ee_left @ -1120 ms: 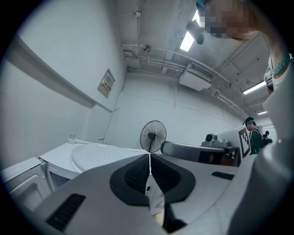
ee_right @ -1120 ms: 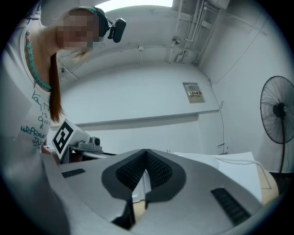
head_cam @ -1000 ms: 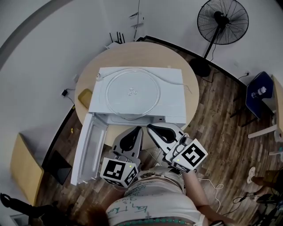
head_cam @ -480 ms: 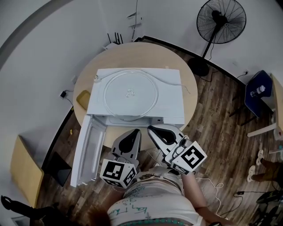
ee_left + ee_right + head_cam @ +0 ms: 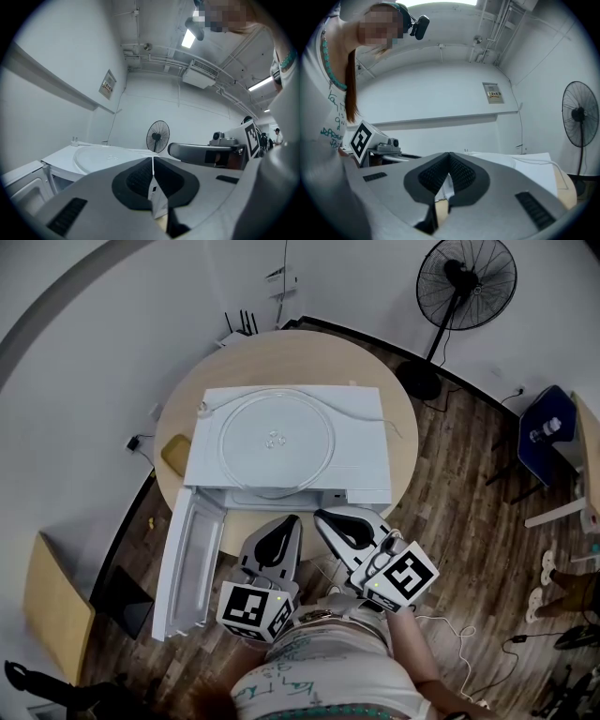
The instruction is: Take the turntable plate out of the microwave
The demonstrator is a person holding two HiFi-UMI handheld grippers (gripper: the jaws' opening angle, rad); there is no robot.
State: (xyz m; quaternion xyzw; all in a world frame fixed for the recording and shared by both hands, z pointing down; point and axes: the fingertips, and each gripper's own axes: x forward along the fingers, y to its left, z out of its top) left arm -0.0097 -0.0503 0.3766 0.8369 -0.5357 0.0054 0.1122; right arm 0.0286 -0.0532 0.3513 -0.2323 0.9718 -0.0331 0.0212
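Note:
The clear glass turntable plate (image 5: pixel 277 439) lies flat on top of the white microwave (image 5: pixel 361 465), which stands on a round wooden table (image 5: pixel 403 418). The microwave door (image 5: pixel 187 559) hangs open toward me at the left. Both grippers are held close to my body, short of the microwave's front. My left gripper (image 5: pixel 290 520) is shut with nothing in it, and my right gripper (image 5: pixel 323 515) is shut and empty too. In the left gripper view the plate (image 5: pixel 101 159) shows beyond the closed jaws (image 5: pixel 153 158). The right gripper view shows its jaws (image 5: pixel 449 153) pressed together.
A standing fan (image 5: pixel 466 277) is at the back right beyond the table. A yellow object (image 5: pixel 176 452) lies on the table left of the microwave. A white cable (image 5: pixel 384 418) trails over the microwave's top. A wooden chair (image 5: pixel 52 601) stands at the left, furniture (image 5: pixel 562 442) at the right.

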